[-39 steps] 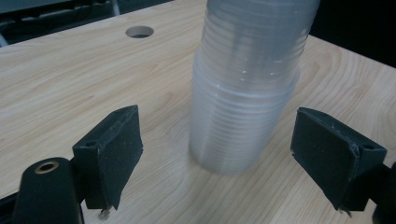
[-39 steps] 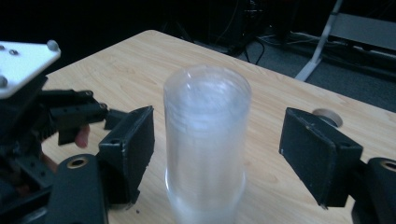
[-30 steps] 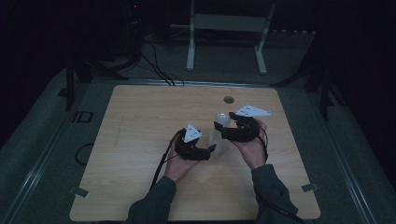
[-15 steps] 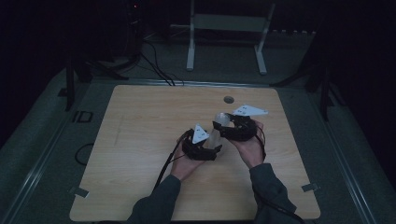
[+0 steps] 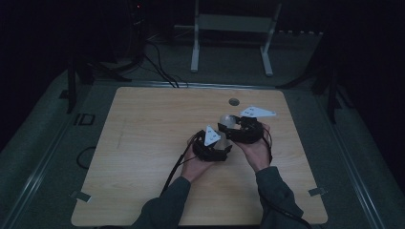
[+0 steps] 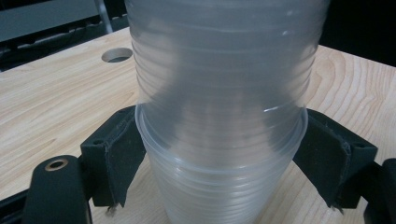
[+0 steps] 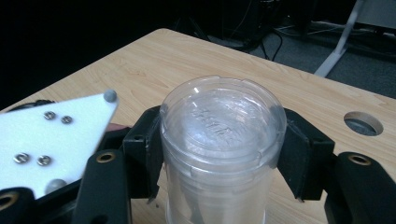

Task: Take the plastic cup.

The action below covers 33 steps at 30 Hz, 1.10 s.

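Both hands meet mid-desk: the black left gripper (image 5: pixel 224 143) has been closing its fingers (image 6: pixel 114 158); the black right gripper (image 5: pixel 228 125) is clamped tight.

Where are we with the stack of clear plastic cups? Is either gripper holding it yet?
Done: the right gripper has closed its jaws on the upside-down stack of clear cups near its top; the pads press both sides. In hand: the left gripper has its jaws either side of a lower cup's rim and has just been closing; whether the pads touch is unclear. Left: probably gripping that cup and pulling it off. No cup stands separate on the table.
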Tool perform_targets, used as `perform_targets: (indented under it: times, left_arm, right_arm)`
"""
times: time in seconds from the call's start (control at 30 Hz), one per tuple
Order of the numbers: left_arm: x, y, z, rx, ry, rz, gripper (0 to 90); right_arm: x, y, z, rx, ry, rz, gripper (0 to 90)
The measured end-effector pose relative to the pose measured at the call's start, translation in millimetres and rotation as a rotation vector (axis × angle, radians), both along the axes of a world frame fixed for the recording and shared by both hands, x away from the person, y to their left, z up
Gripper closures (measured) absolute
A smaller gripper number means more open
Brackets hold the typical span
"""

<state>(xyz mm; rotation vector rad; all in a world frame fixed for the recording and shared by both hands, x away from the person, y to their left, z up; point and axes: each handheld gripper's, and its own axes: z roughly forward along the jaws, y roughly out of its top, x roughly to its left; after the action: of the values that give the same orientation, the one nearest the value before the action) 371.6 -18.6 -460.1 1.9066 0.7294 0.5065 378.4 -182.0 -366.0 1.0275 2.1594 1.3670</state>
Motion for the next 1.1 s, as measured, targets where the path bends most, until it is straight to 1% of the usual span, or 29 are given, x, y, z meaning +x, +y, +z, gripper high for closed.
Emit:
perform_targets:
  times: [0.23,0.27,0.37,0.53,0.63,0.83,0.93,1.1]
  left_arm:
    - [-0.1,0.2,0.9,0.0,-0.008,-0.002,20.2]
    - [-0.1,0.0,0.5,0.007,-0.006,-0.003,20.3]
    - [0.1,-0.6,-0.4,0.009,-0.003,-0.002,20.3]
    - [0.1,-1.5,-1.6,0.014,-0.002,-0.003,20.2]
    - [0.0,-1.3,-1.6,0.015,-0.001,-0.003,20.2]
    - [0.3,-1.3,-2.2,0.018,0.001,-0.006,20.2]
    - [0.3,-1.0,-2.5,0.012,0.005,-0.008,20.1]
    - [0.8,-0.3,-2.7,0.006,0.01,-0.012,20.1]
  right_arm:
    - [-0.9,0.6,3.9,0.004,-0.006,-0.002,39.2]
    - [-0.9,0.6,4.6,0.005,-0.009,-0.001,39.3]
    - [-1.3,0.4,6.7,0.012,-0.014,0.0,39.6]
    - [-2.8,-0.2,14.7,0.027,-0.031,0.003,40.7]
    - [-3.4,-1.1,19.1,0.042,-0.034,0.006,40.8]
    - [-4.6,-2.0,25.5,0.052,-0.043,0.006,40.9]
    - [-5.5,-2.3,31.0,0.063,-0.051,0.007,41.0]
    - [-6.4,-1.7,35.8,0.066,-0.058,0.01,40.9]
